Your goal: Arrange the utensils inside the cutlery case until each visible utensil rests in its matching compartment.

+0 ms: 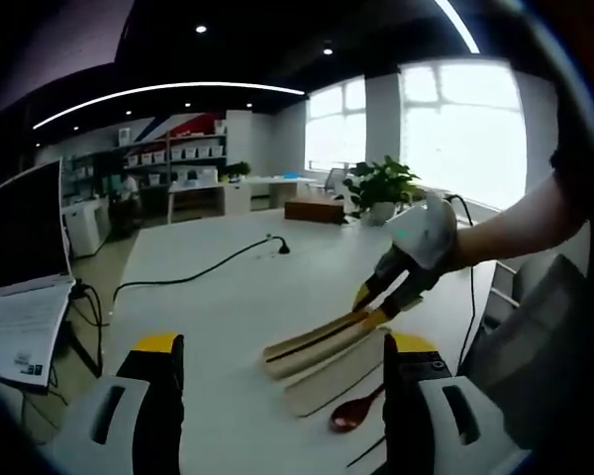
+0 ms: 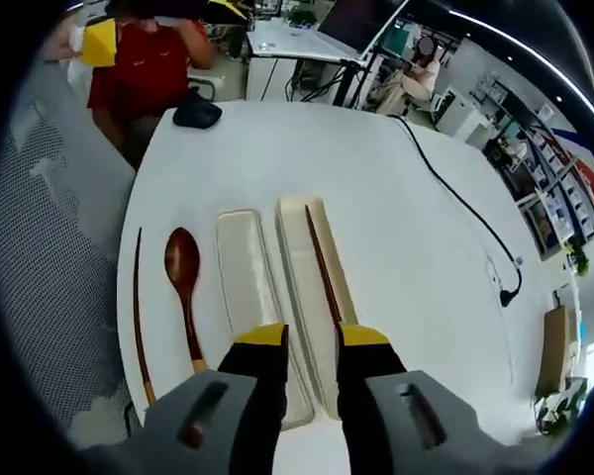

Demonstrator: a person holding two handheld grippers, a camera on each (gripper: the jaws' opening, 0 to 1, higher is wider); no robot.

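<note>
Chopstick (image 2: pixel 322 259) placement is in hand: right tool (image 2: pixel 312 341), jaws narrowly apart, sets it in the case (image 2: pixel 295 223) ahead. Spoon (image 2: pixel 182 267) lies left on the counter (image 2: pixel 396 198); it goes next. Left tool (image 1: pixel 277 361) hangs open.

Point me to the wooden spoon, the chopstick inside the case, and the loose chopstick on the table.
wooden spoon (image 2: pixel 182 259), right gripper view, on its bowl.
chopstick in the case (image 2: pixel 322 259), right gripper view, mid-shaft.
loose chopstick (image 2: pixel 138 307), right gripper view, mid-shaft, left of the spoon.
</note>
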